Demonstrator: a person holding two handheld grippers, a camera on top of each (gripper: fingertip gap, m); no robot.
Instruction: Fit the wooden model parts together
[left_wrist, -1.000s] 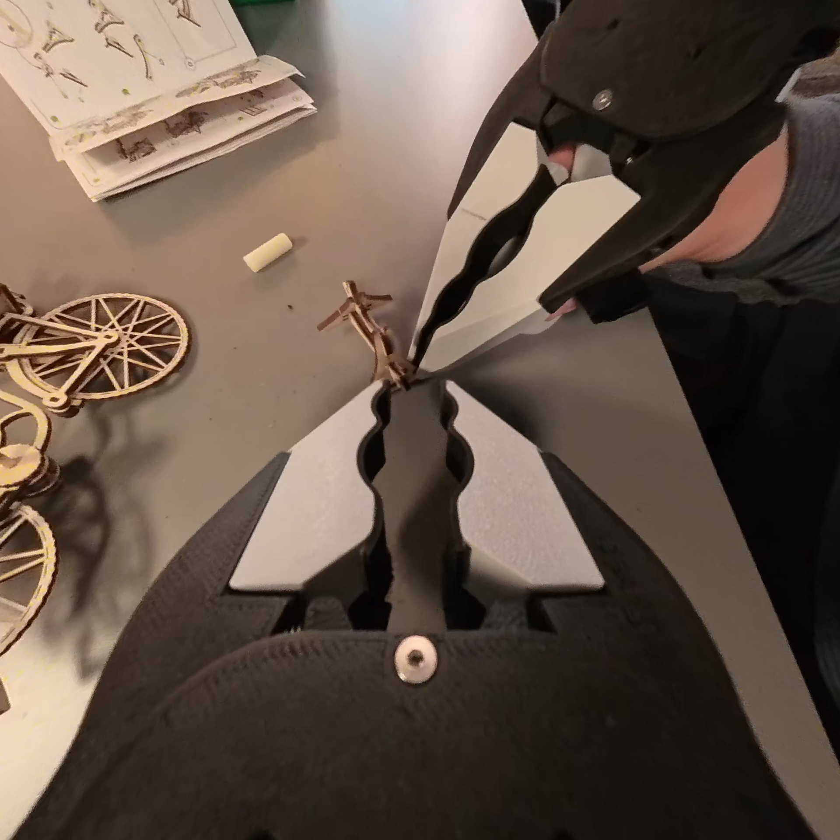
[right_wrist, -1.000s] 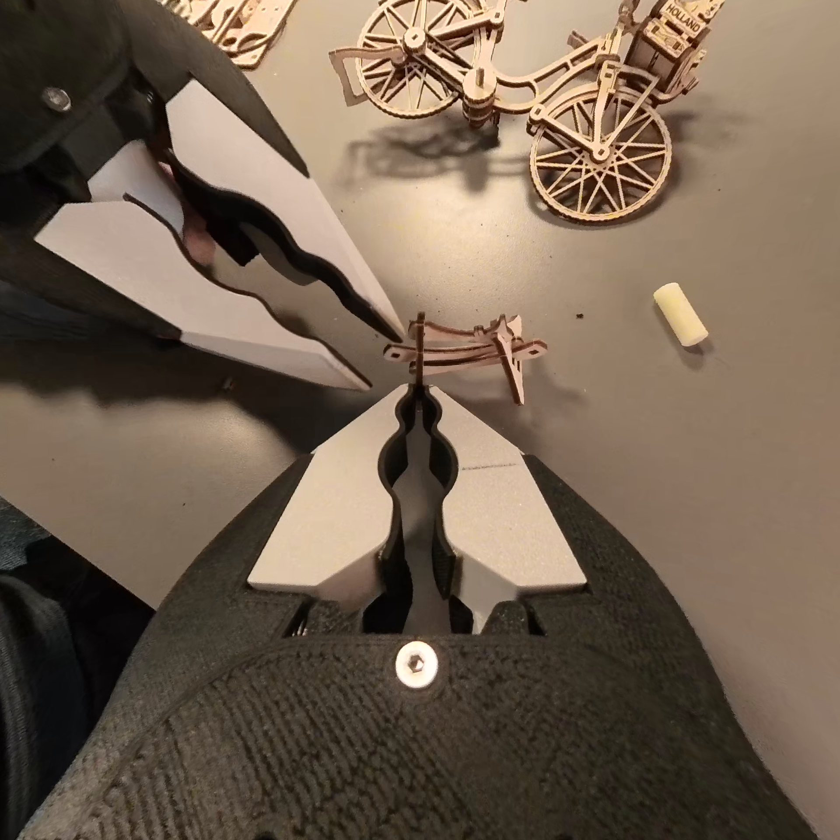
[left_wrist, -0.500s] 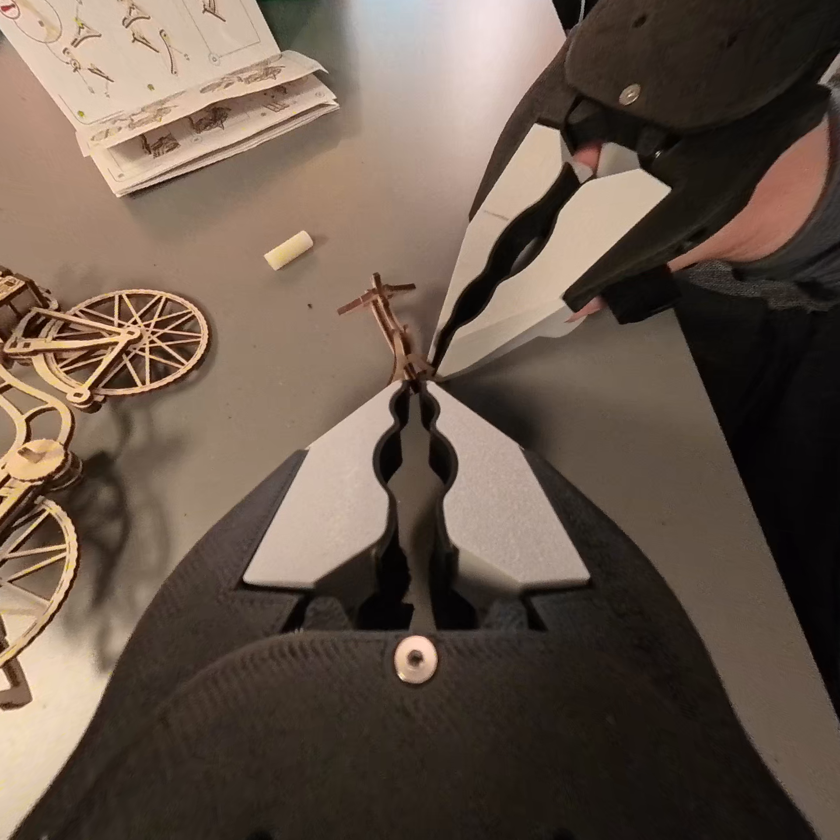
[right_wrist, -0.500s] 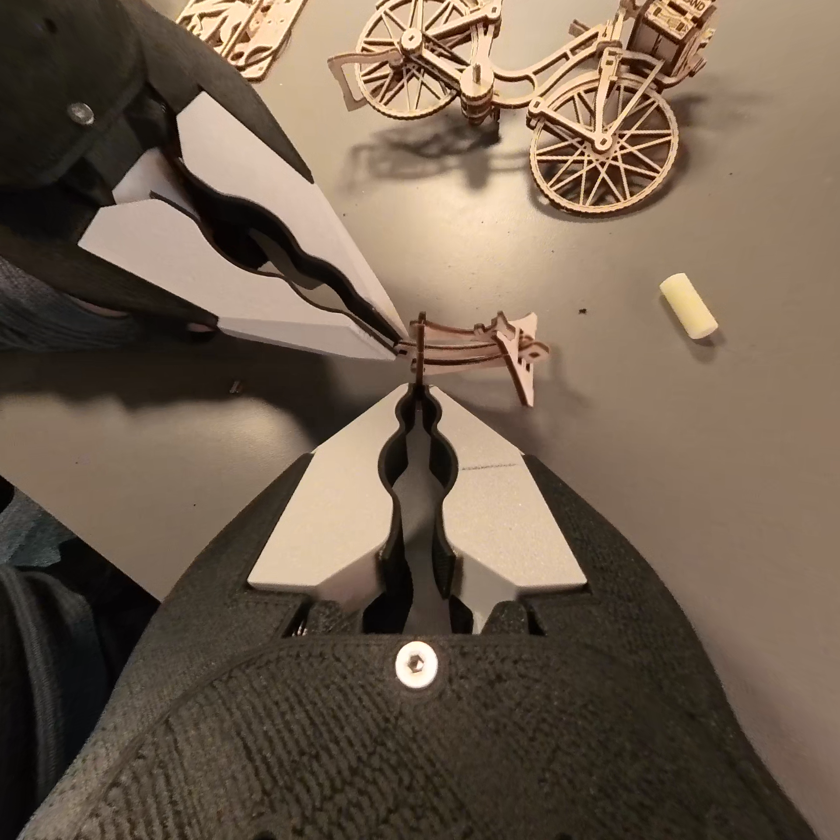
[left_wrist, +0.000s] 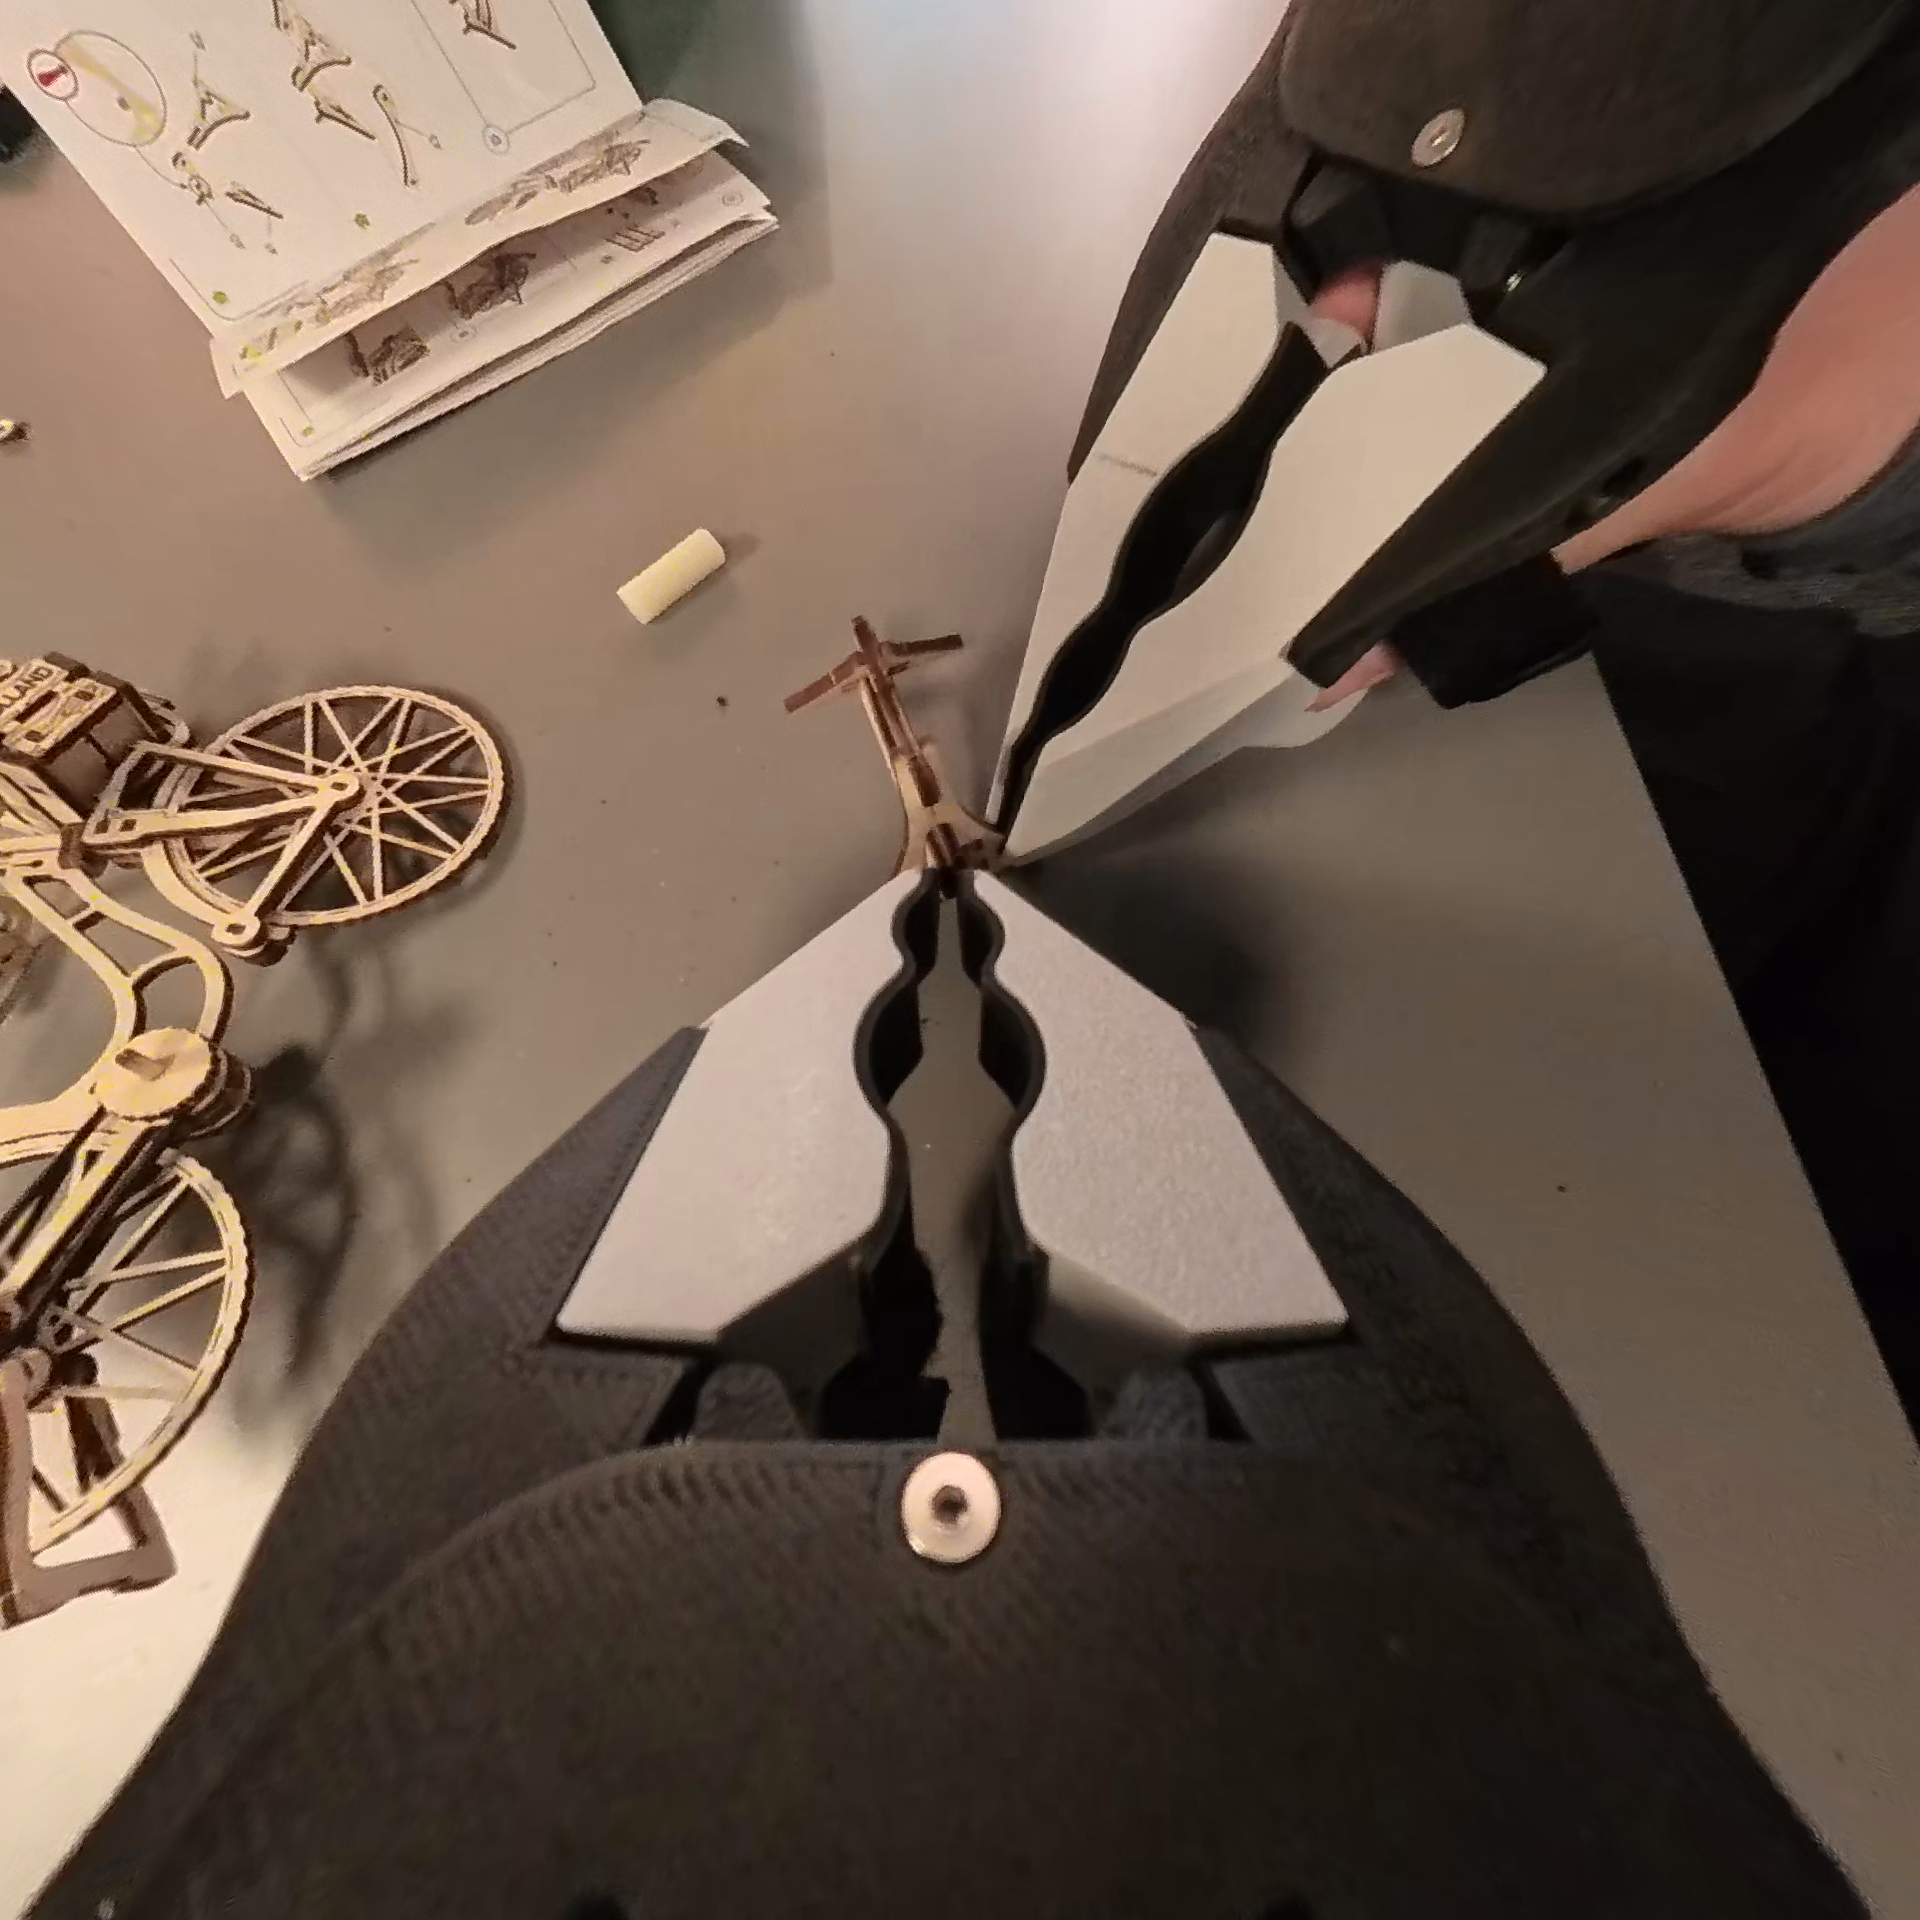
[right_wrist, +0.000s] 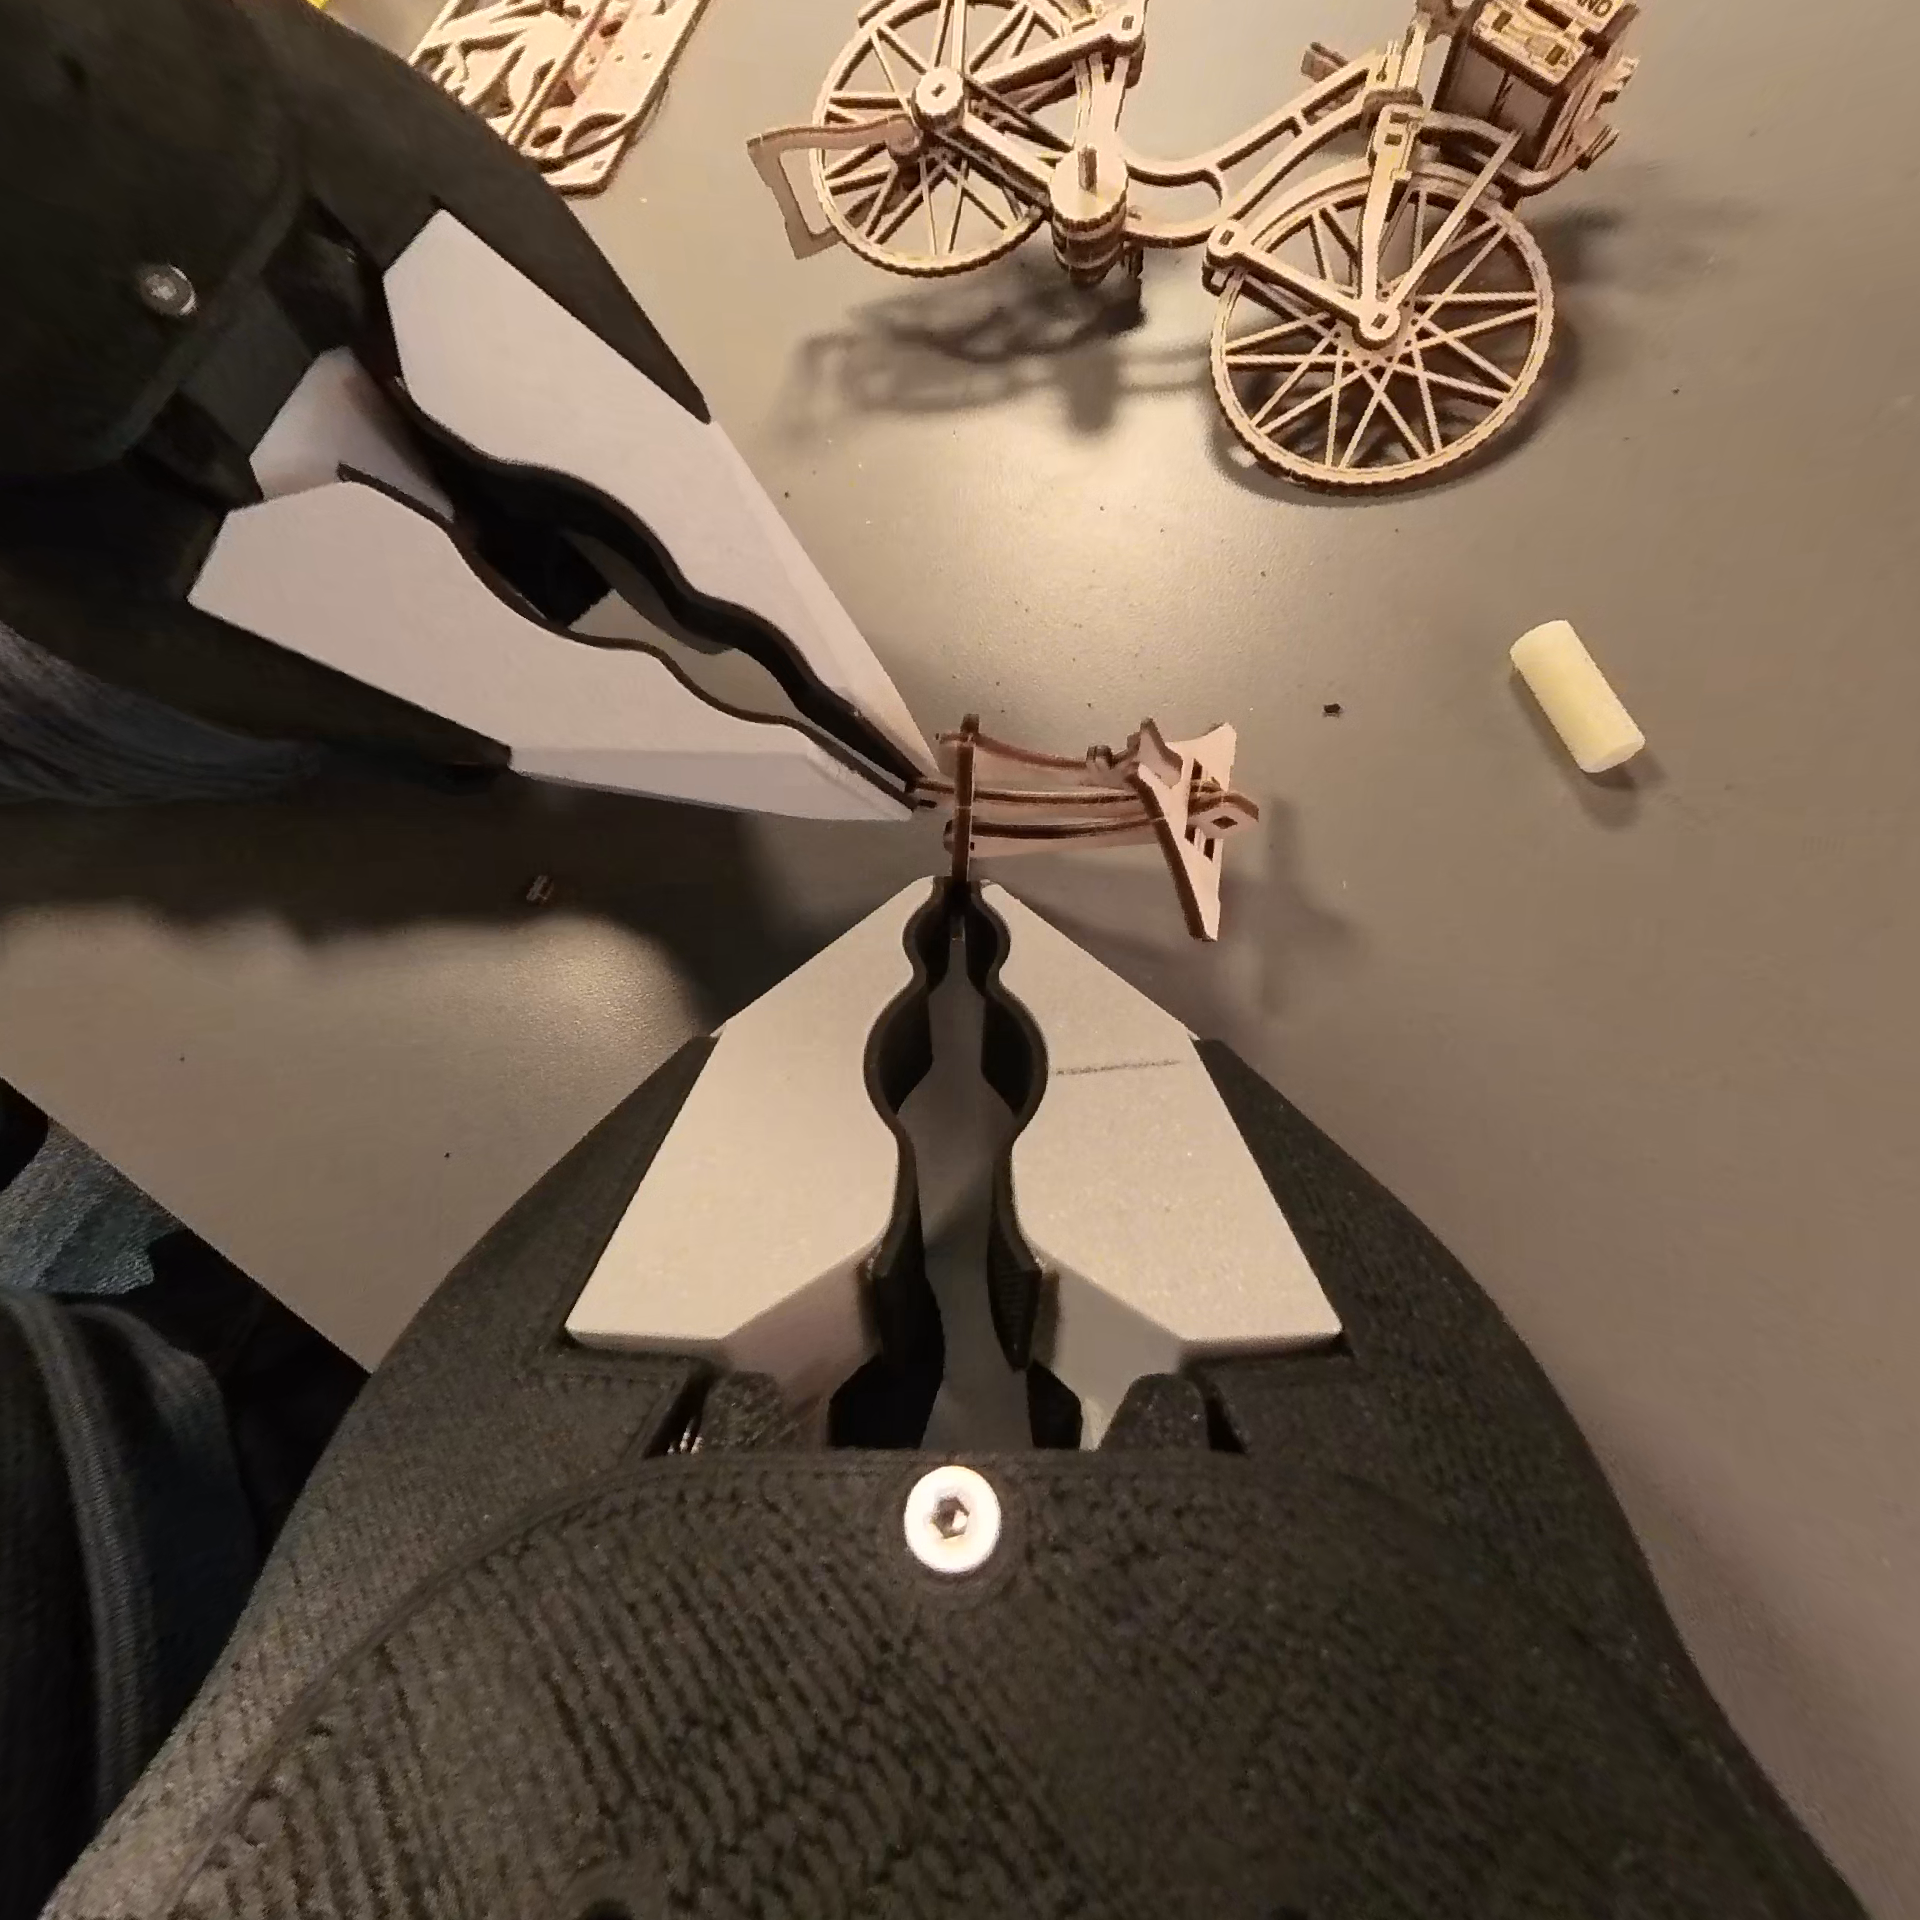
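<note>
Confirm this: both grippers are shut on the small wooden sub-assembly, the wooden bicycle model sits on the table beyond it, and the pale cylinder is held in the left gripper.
One thing is wrong: the pale cylinder is not held; the right wrist view shows it lying on the table, apart from both grippers. The rest holds: the left gripper and right gripper are shut on the small wooden sub-assembly, with the wooden bicycle model beyond.

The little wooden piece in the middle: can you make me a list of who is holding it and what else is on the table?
held piece: small wooden assembly, in the air above the table
left hand-held gripper: shut on one end of the piece
right hand-held gripper: shut on a thin flat part at the same end
wooden bicycle model: on the grey table, beyond the piece
pale cylinder: lying on the table, apart from the piece
instruction sheets: stacked at the far side
</note>
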